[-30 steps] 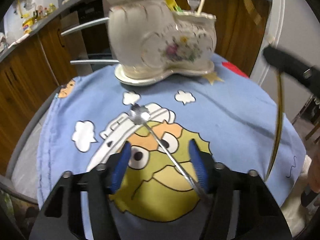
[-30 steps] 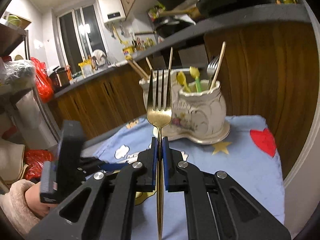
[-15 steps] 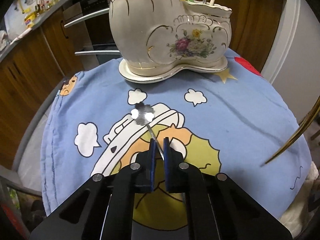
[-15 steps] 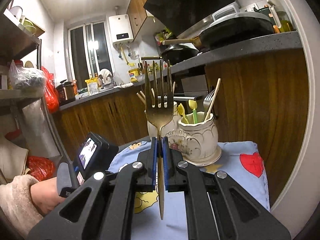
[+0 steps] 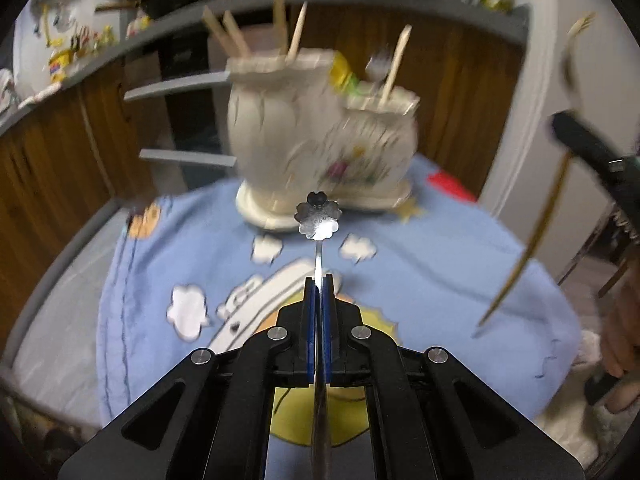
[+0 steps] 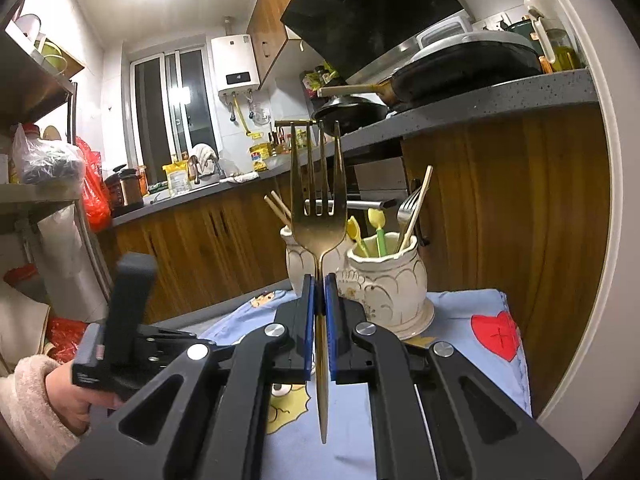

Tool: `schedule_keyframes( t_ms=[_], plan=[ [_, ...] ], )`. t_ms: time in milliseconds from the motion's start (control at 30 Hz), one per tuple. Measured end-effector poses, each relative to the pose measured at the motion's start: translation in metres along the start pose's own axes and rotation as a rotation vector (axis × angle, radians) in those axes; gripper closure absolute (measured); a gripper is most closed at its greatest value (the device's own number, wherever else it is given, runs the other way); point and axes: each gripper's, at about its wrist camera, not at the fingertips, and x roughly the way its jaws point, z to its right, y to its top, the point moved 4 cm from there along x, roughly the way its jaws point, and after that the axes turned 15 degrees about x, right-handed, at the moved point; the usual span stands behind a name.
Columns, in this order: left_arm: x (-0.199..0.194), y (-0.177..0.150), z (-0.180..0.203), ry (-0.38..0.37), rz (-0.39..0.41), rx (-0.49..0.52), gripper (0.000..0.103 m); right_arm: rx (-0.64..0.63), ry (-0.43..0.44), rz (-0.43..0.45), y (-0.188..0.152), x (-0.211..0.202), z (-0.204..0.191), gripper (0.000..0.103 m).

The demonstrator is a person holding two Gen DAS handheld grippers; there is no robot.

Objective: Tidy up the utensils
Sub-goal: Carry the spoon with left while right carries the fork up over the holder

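My left gripper (image 5: 318, 280) is shut on a thin silver spoon (image 5: 319, 216) with a flower-shaped bowl and holds it above the blue cartoon cloth (image 5: 420, 280), pointing at the cream ceramic utensil holder (image 5: 320, 148). My right gripper (image 6: 319, 280) is shut on a gold fork (image 6: 318, 224), held upright with tines up, in front of the holder (image 6: 384, 280). The fork also shows in the left wrist view (image 5: 532, 240) at the right. The holder has chopsticks, a fork and yellow-green picks in it.
The holder stands at the far side of a small table covered by the cloth. Wooden cabinets (image 6: 200, 248) and a grey counter (image 6: 480, 108) with pans stand behind. A white door frame (image 5: 520, 100) is at the right.
My left gripper closed on the spoon and lifted it off the cloth toward the holder. My right gripper raised the fork higher and stayed shut.
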Motion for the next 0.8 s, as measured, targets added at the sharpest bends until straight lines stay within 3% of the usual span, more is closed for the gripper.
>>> schedule_keyframes(
  t_ms=[233,433,800],
  plan=[
    [-0.037,0.031,-0.005,-0.006,0.251,0.006,0.100,-0.002,-0.026,0.022,0.020,0.009,-0.003,0.098],
    [-0.050,0.056,-0.029,0.073,0.396,0.001,0.100,-0.038,-0.035,0.064,0.047,0.024,-0.007,0.098],
    [-0.048,0.122,-0.095,0.103,0.601,-0.113,0.100,-0.044,-0.015,0.154,0.104,0.056,-0.006,0.098]
  ],
)
